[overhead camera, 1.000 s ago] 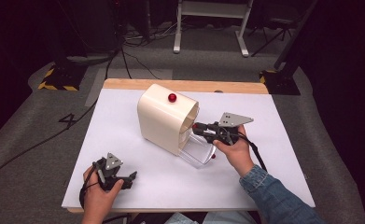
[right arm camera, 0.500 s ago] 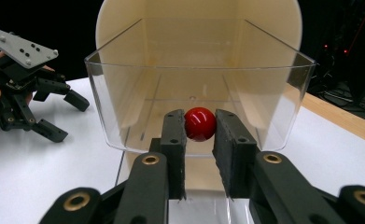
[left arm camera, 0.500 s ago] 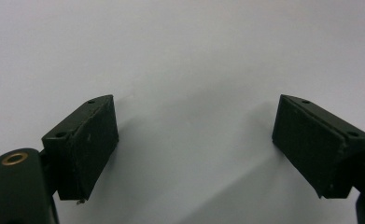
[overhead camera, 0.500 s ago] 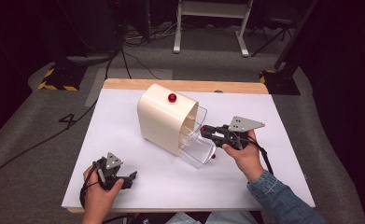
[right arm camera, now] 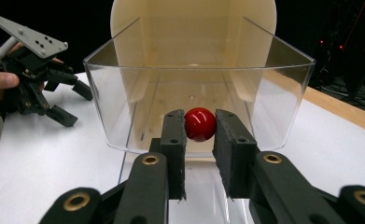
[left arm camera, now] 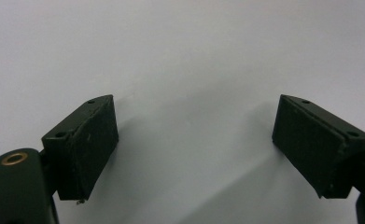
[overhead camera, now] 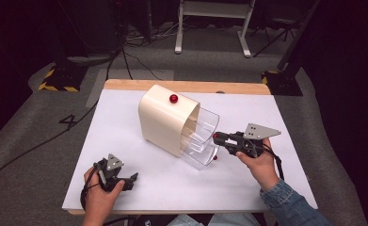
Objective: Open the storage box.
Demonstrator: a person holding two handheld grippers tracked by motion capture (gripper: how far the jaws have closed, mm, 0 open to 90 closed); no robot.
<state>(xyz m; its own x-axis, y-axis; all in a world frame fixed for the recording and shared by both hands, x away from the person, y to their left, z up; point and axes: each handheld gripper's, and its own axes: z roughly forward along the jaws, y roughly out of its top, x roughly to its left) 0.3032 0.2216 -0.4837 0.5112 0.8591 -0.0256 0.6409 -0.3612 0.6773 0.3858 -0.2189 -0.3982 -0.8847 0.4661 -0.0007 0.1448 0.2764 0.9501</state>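
Right hand-held gripper [right arm camera: 200, 128] is clamped on the drawer's [right arm camera: 124, 107] red knob [right arm camera: 200, 124], cabinet [overhead camera: 165, 120] right behind it, while the left hand-held gripper [left arm camera: 194, 149] hangs open, holding nothing, over the tabletop [left arm camera: 185, 56].

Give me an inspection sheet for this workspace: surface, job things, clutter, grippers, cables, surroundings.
Surface: white tabletop, wooden far edge.
Job's things: cream plastic cabinet with a red knob on top; its clear plastic drawer is partly out, with a red ball knob on its front.
Clutter: nothing seen.
Grippers: right gripper shut on the drawer's knob; left gripper open, over bare table.
Cables: black cables on floor.
Surroundings: grey carpet, dark room, white stand legs.
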